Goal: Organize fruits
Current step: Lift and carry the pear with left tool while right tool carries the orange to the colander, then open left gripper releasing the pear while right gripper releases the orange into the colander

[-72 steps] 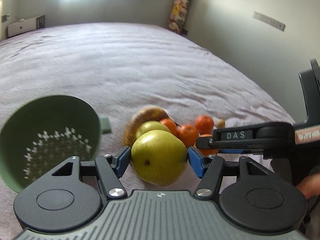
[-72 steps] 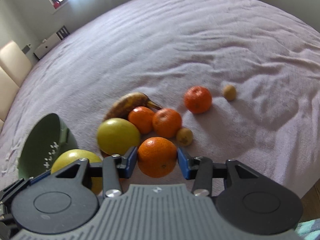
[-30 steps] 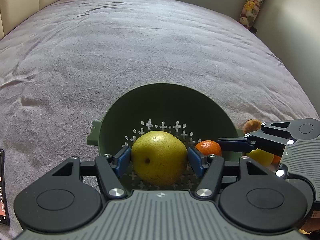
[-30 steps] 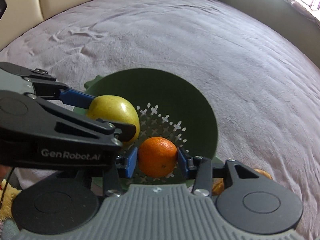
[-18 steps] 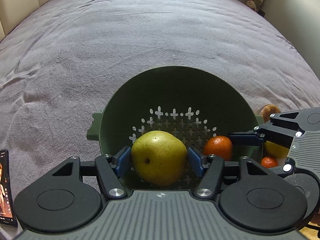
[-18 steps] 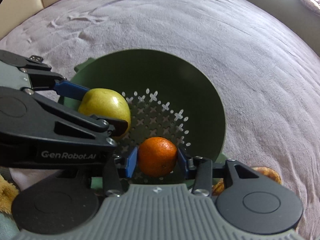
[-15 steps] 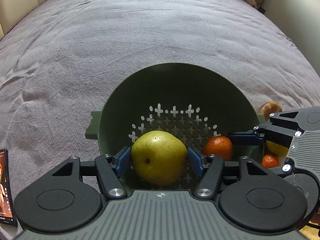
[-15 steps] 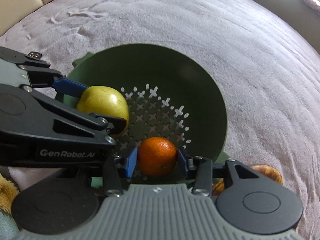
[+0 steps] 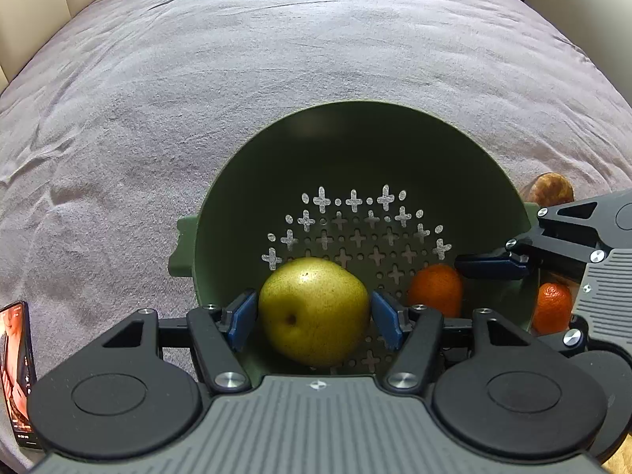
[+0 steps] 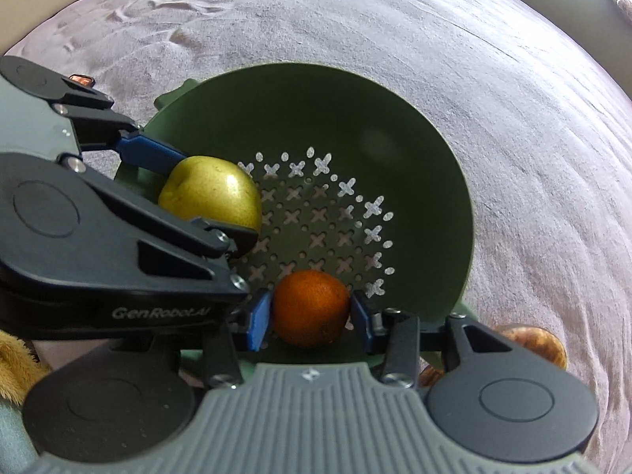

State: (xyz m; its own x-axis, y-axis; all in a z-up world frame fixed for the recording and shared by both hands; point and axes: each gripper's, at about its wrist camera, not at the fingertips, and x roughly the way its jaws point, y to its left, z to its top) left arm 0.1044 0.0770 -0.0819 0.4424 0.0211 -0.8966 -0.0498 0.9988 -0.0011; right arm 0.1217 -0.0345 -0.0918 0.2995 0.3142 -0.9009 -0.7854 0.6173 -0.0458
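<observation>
A dark green colander (image 9: 355, 150) (image 10: 395, 126) with cross-shaped holes sits on the purple bedspread. My left gripper (image 9: 314, 318) is shut on a yellow-green pear (image 9: 314, 310) (image 10: 211, 191), low inside the colander near its perforated bottom. My right gripper (image 10: 311, 318) is shut on an orange mandarin (image 10: 311, 307) (image 9: 434, 290), also down inside the colander, to the pear's right. Both blue pads press each fruit's sides. I cannot tell whether either fruit touches the bottom.
Outside the colander's right rim lie another mandarin (image 9: 551, 304) and a brown-spotted banana (image 9: 549, 189) (image 10: 529, 337). A phone (image 9: 17, 375) lies at the left on the purple bedspread (image 9: 197, 59). A beige headboard (image 9: 23, 4) stands behind.
Both grippers swung from the fruit pile to over the colander, then sank lower into it with pear and mandarin still gripped. The colander now fills more of both views.
</observation>
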